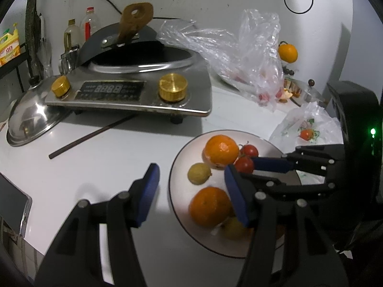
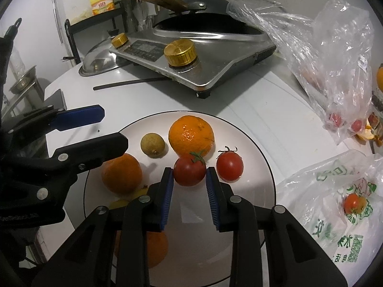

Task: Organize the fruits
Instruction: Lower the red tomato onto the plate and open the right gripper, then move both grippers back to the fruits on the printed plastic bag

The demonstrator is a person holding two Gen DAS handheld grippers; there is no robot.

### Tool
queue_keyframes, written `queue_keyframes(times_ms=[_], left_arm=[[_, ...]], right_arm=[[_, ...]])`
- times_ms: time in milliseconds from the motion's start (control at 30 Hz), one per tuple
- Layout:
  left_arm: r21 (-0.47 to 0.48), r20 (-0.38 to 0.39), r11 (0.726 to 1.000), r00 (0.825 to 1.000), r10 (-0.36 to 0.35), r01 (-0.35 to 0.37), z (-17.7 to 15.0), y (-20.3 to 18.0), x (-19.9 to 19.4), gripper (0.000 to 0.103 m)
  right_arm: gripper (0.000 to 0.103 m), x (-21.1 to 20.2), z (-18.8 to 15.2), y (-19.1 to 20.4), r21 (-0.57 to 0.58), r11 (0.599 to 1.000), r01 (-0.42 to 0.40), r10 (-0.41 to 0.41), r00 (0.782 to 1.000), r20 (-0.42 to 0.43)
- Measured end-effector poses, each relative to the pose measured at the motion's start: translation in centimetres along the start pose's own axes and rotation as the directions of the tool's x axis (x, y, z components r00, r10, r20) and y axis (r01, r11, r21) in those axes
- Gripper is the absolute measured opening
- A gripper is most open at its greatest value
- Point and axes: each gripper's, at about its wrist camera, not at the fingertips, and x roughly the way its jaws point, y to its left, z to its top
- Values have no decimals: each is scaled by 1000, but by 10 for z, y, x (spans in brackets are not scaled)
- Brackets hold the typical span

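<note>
From the left wrist, the left gripper (image 1: pixel 195 191) hung with its jaws apart and nothing between them, one blue pad over the white counter (image 1: pixel 95 167) and the other over the plate (image 1: pixel 177 191). On that plate lay 2 oranges, one at 12 o'clock (image 1: pixel 221 151) and one at 6 o'clock (image 1: pixel 209 209), a small yellow-green fruit (image 1: pixel 198 173) at 9 o'clock, and 2 cherry tomatoes near the centre. The right gripper (image 1: pixel 241 165) reached in from 3 o'clock, its pads closed on the nearer tomato (image 1: pixel 244 165). An induction cooker (image 1: pixel 134 95) with a pan stood at 11 o'clock of the plate, a dark chopstick (image 1: pixel 91 136) lying in front of it. From the right wrist, the right gripper (image 2: pixel 189 173) was clamped on the stemmed tomato (image 2: pixel 189 171), which sat at the plate's (image 2: pixel 253 191) centre, just below the large orange (image 2: pixel 191 135). A 2nd tomato (image 2: pixel 229 166) lay just beside it at 3 o'clock. Plastic bags (image 2: pixel 330 59) lay at 2 o'clock.
</note>
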Motion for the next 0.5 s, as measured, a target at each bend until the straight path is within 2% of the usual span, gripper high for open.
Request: queue_keyframes(times_ms=[133,500], left_arm=[[3,5,1000,1000,3,-3,-1,0,-4,58],[27,28,1000,1000,1,-1,0,-15,-19,58]], right_arm=[[42,-5,1,0,10,1000,2,-2,1000,14],[42,-29,-4,-2,14,999,31,-32,998,53]])
